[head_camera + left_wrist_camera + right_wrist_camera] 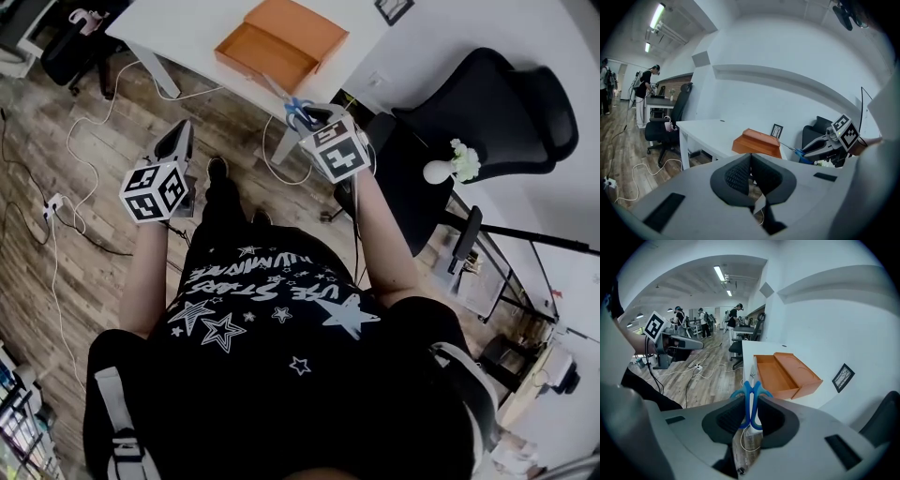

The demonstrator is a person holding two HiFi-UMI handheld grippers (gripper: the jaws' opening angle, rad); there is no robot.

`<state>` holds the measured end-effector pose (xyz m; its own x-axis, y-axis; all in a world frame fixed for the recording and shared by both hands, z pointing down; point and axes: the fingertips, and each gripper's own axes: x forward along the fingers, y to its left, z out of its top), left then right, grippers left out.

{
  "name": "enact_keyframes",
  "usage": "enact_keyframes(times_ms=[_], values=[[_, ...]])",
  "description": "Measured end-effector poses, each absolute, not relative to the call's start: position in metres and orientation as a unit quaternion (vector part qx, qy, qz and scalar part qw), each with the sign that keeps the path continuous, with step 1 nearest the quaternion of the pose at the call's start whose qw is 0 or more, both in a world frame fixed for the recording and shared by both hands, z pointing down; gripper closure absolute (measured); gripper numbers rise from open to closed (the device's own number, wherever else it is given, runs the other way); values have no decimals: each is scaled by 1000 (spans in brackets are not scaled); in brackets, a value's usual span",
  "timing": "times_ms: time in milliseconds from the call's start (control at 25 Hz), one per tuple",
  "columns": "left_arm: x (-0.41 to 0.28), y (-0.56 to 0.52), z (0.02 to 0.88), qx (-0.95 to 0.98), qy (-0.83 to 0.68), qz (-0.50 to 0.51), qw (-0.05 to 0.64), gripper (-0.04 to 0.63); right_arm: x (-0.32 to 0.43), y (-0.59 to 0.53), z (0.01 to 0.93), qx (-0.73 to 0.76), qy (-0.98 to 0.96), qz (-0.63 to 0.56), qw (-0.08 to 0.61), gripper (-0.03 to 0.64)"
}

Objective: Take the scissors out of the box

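Black star-print shirt (pixel 281 319) sits nearest in head view. R gripper (pixel 750 420) pinches blue-handled scissors (pixel 750 397) by the handles: loops squeezed betw. pads, blades sticking out past jaw tips. Long axis runs along the gripper, tips pointing far, twd open orange box (pixel 787 373) on white table (pixel 759 348). Scissors are outside box, by table's near edge. L gripper (pixel 751 176) jaws pressed together, empty.
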<state>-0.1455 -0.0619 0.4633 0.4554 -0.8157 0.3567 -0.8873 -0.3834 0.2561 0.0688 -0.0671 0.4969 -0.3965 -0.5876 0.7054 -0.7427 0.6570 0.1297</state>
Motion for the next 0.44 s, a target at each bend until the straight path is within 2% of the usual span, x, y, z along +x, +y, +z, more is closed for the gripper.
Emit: enact_keyframes(times_ms=[440], values=[[-149,-57,464,823,-520,87,209,577,65,-64,498,394,-832,112,373,511]])
